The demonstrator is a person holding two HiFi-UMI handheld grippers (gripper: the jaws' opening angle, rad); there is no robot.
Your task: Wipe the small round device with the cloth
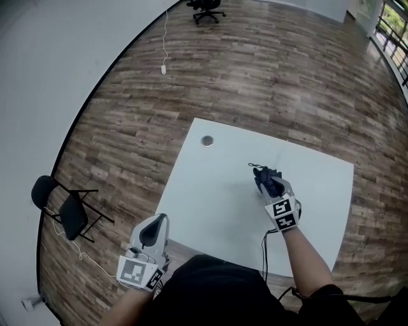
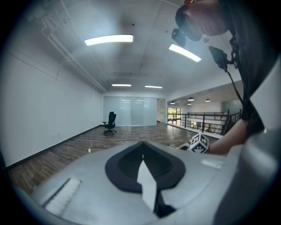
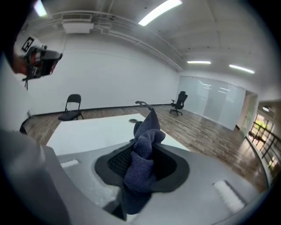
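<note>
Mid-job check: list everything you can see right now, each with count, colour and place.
table: 1, white, in front of the person
small round device: 1, grey, on the table near its far left corner
cloth: 1, dark blue, bunched, held up over the table
folding chair: 1, black, on the floor left of the table
office chair: 1, black, far end of the room
cable: 1, white, on the floor by the left wall
floor: brown wood planks
railing: 1, dark, far right
left hand-held gripper: 1, grey, jaws together, empty, by the table's near left corner
right hand-held gripper: 1, grey, shut on the cloth, over the table
</note>
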